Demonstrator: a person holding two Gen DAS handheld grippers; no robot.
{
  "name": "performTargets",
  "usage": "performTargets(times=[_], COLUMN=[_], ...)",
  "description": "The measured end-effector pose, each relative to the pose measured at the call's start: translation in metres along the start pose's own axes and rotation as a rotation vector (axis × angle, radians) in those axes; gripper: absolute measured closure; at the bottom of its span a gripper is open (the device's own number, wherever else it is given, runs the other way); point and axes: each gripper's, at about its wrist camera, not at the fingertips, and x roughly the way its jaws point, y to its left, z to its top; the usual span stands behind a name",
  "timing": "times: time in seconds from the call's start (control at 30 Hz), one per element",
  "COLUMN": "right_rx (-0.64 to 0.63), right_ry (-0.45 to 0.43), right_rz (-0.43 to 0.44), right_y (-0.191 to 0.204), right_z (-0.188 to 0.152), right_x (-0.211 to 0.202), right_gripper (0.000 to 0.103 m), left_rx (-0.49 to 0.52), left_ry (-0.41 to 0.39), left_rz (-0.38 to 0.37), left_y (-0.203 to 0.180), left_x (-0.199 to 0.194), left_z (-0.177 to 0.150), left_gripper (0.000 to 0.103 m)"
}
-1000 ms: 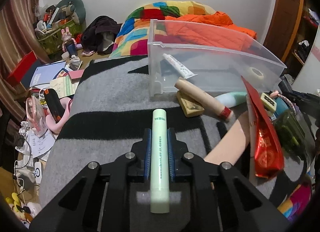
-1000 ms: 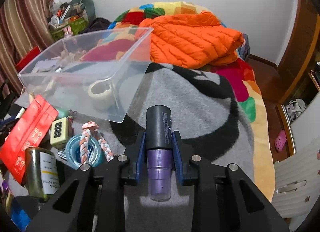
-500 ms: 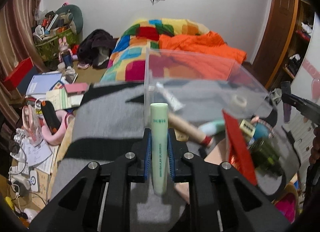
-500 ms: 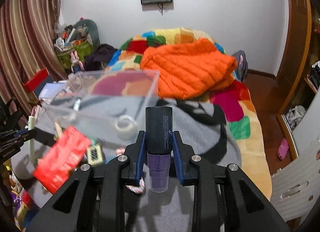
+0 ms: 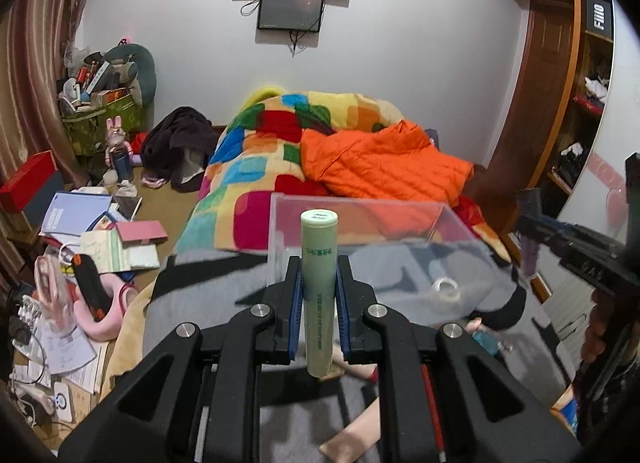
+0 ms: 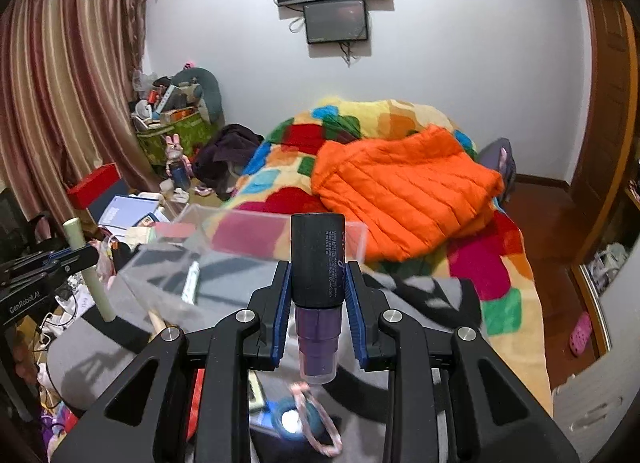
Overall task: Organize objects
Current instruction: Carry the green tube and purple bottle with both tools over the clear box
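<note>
Here the left claw [image 5: 319, 295] is clenched on a pale green tube [image 5: 319, 287], which stands upright between the blue pads with its flat cap above the fingertips and its lower end hanging below them. Just beyond it sits a clear plastic bin [image 5: 360, 231], blurred in this view, resting on a grey and black blanket [image 5: 192, 303]; a roll of tape [image 5: 447, 288] lies inside the bin near its right side. The right claw [image 6: 318, 295] is gripping a bottle with a black cap and purple body [image 6: 317, 275], held upright, cap upward, its clear base below the pads. From the right wrist view, the same bin [image 6: 240, 239] lies ahead and to the left, with a white tube [image 6: 191, 281] in it. A braided pink cord [image 6: 316, 419] and a blue ring-shaped object lie on the blanket below the right claw. An orange quilted jacket [image 6: 404, 191] rests on the multicoloured bedspread [image 5: 256, 167] behind the bin.
</note>
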Motion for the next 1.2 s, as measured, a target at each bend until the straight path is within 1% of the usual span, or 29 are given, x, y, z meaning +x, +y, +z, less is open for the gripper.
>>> performTargets(times=[0.2,0.43,0.6,0.7,0.87,1.0,1.13,1.2], right_rx=[-0.022,-0.070,-0.103,-0.110,-0.133,-0.145,-0.159,-0.167], right_ry=[0.029,0.096,0.169,0.220,0.288,0.327,0.335,0.335], right_rz=[0.026,0.028,0.055,0.083,0.091,0.096,0.103,0.103], right_y=[0.011,0.025,0.034,0.037,0.042,0.046,0.051,0.053], right_z=[0.013,0.011,0.007,0.003,-0.005,-0.010,-0.012,-0.011], right_x=[0.027,0.061,0.088,0.102,0.123,0.134,0.134,0.133], right_gripper=[0.080,0.080,0.080,0.080,0.080,0.079,0.079,0.079], left_rx=[-0.004,0.005,0.003,0.009,0.004,-0.008,0.018,0.022], left_ry=[0.008,0.032,0.097,0.148,0.226,0.251,0.228,0.225], left_rz=[-0.023,-0.045,-0.097,-0.106,-0.109,-0.120,-0.096,-0.097], left_y=[-0.003,-0.010,-0.017,-0.022,-0.021,-0.017,-0.017,-0.016], left_x=[0.018,0.047,0.075,0.092,0.119,0.126,0.118,0.114], left_z=[0.019,0.032,0.030,0.024,0.013,0.008,0.006,0.007], left_gripper=[0.088,0.088,0.088,0.088,0.088,0.088,0.088,0.086])
